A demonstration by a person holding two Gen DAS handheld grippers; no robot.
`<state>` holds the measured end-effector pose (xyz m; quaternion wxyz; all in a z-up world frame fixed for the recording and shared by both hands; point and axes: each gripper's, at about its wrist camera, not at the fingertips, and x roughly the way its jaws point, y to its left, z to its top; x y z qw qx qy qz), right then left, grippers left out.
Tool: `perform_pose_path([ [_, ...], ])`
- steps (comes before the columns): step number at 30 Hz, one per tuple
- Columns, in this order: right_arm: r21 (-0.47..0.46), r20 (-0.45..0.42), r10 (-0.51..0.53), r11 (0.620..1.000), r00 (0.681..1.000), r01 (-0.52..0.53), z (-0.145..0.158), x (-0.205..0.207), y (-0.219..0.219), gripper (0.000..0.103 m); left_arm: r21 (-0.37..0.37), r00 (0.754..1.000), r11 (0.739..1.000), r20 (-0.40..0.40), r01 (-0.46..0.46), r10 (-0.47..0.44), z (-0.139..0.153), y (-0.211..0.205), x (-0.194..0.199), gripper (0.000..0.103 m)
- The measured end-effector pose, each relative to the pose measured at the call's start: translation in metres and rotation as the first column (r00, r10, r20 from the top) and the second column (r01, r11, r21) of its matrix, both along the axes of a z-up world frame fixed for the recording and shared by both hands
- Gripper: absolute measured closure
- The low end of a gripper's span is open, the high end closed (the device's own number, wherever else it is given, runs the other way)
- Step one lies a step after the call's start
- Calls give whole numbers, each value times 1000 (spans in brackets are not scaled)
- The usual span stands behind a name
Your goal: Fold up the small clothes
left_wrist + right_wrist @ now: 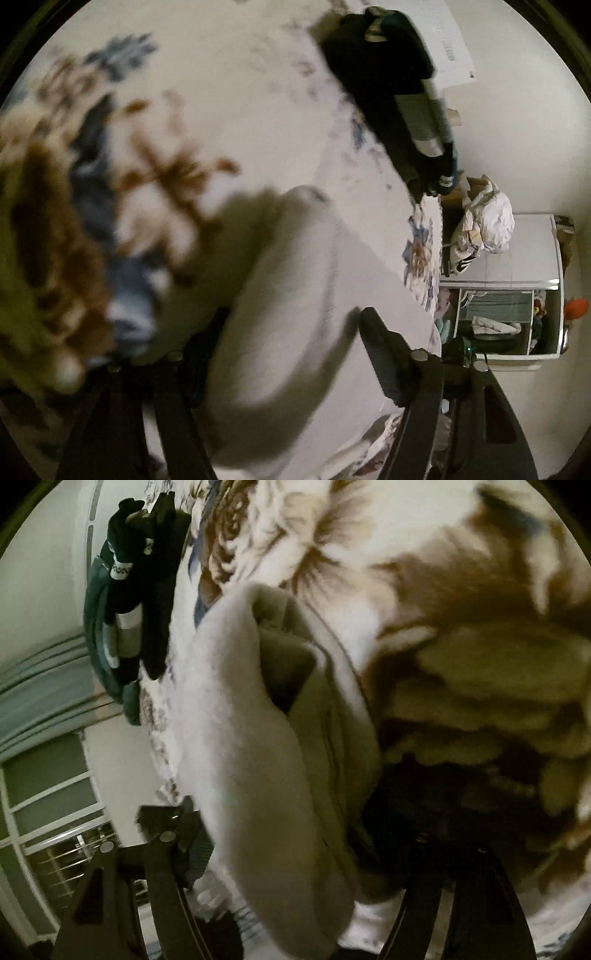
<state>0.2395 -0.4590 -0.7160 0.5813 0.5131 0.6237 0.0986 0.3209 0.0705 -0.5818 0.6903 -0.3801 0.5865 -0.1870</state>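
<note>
Floral bedding (229, 92), white with brown and blue blooms, fills both wrist views and carries everything else. Across it lies a pale sock (280, 317), the largest thing near the cameras, blurred in both views. In the left view the sock runs up between the fingers of the left gripper (291, 332): the jaws stand wide apart, one finger (384, 354) clear to the right of the cloth and the other mostly hidden behind it, so I cannot tell whether either pad touches it. In the right view the same sock shows its open cuff (284, 664) and hangs down between the fingers of the right gripper (288, 830), whose jaws are also spread wide with the cloth filling the gap; contact there is hidden too. Well apart from the sock, at the bed's far edge, sits a pile of dark socks (399, 92) with grey and white bands. Beyond the bed stands a white cabinet (517, 258) with crumpled laundry (484, 221) on top.
</note>
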Motion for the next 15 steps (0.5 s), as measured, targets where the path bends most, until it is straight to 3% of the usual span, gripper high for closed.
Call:
perform_pose_path([
  [1, -12, 5, -2, 1000, 1000, 2, 0, 2, 3, 56, 15, 1000, 1000, 3, 12, -12, 3, -2, 0, 90],
  [3, -22, -2, -11, 1000, 1000, 11, 1, 4, 9, 75, 57, 999, 998, 31, 20, -22, 16, -7, 2, 90],
  [8, -88, 27, -24, 996, 999, 26, 43, 8, 18, 80, 72, 996, 997, 72, 41, -46, 61, -11, 14, 90],
  [15, -130, 142, -47, 989, 989, 66, 149, 57, 16, 81, 95, 982, 993, 163, 77, -92, 143, -13, 84, 90],
])
